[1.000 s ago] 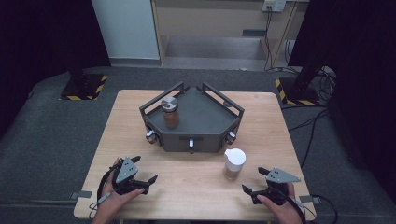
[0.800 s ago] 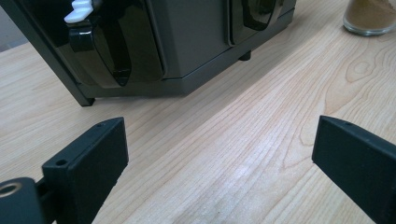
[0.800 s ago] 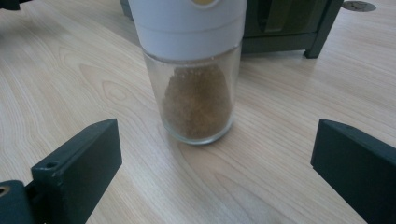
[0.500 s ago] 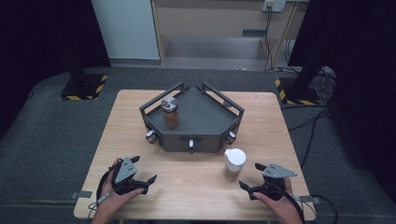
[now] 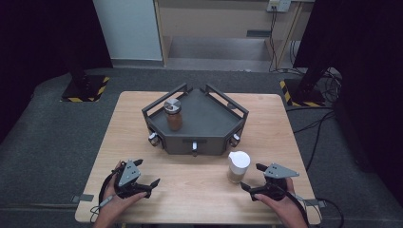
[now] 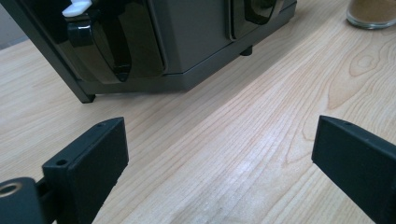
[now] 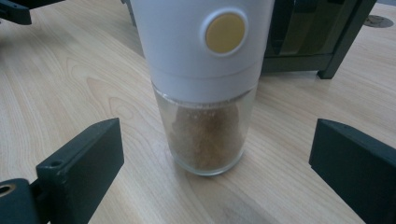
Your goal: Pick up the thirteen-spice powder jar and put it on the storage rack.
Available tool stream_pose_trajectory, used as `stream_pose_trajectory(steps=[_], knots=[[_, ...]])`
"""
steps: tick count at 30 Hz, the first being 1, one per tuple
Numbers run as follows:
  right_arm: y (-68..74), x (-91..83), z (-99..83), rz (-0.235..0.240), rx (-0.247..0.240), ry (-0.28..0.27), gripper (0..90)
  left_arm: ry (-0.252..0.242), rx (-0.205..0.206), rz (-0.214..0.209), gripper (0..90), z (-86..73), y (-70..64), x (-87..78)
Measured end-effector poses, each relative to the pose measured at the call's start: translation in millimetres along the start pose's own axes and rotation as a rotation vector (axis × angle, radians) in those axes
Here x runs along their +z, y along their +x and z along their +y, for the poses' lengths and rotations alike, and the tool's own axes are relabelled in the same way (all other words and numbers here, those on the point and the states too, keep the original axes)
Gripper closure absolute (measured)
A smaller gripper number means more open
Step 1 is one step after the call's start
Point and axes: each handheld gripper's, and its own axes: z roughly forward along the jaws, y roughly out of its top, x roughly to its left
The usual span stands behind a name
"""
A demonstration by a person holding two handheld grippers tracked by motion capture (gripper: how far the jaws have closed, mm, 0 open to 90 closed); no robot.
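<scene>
White-capped spice jar (image 5: pixel 238 166) upright on wooden table (image 5: pixel 199 190), just in front of grey rack (image 5: pixel 209 128), right gripper (image 5: pixel 253 178) jaws spread wide beside it, not touching, left gripper (image 5: pixel 147 173) likewise gaping over bare wood.

Bare table (image 5: pixel 190 185) (rack (image 5: pixel 195 123) beyond)

This looks like a lab or test room set up for recording, not a home. A plain wooden table (image 5: pixel 142 118) stands alone on grey carpet (image 5: pixel 52 137), with black curtains (image 5: pixel 43 33) hanging at both sides. Beyond the table's far corners stand black stands on bases marked with yellow-and-black hazard tape (image 5: pixel 85 90). Loose cables (image 5: pixel 323 114) trail over the floor off the right edge, and a wall socket (image 5: pixel 279 4), as far as the small view tells, sits at the back wall.
</scene>
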Motion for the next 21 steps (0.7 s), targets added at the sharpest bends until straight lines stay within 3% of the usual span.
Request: stream_pose_trajectory(steps=[21], knots=[[-1.5,29.5,18.8,0.022,-0.009,-0.048,10.1,0.0,-0.012,-0.012,3.0,-1.4,3.0,1.8]])
